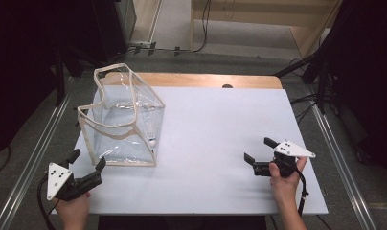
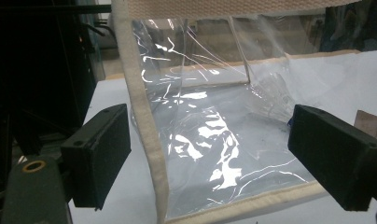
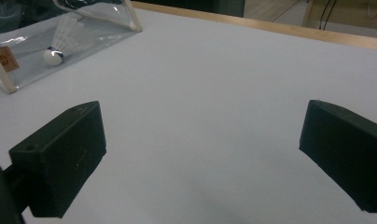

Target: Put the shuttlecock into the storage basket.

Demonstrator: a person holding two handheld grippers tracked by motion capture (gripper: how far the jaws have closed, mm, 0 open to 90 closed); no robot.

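From the high view, a clear plastic bag (image 1: 122,120) with cream fabric trim stands upright on the left part of the white table top (image 1: 215,143), its mouth open upward and its rim sagging unevenly. Inside it, low against the near right corner, lies a white shuttlecock (image 1: 153,139). The left gripper (image 1: 87,164) sits at the table's near left corner, just beside the bag's near bottom edge, jaws spread wide and holding nothing. The right gripper (image 1: 258,149) rests well apart from the bag over the right part of the table, jaws likewise wide and empty. In the left gripper view, the bag (image 2: 210,140) stands close before the two black jaws, which are far apart; a cream-trimmed vertical edge of the bag runs down between them, nearer the left jaw, and the shuttlecock's feathers (image 2: 270,98) show blurred through the crinkled plastic near the right jaw. In the right gripper view, the jaws stand wide over bare white table (image 3: 214,93), and the bag's corner (image 3: 84,32) lies far off at upper left with the shuttlecock (image 3: 60,44) inside, cork end toward the camera.
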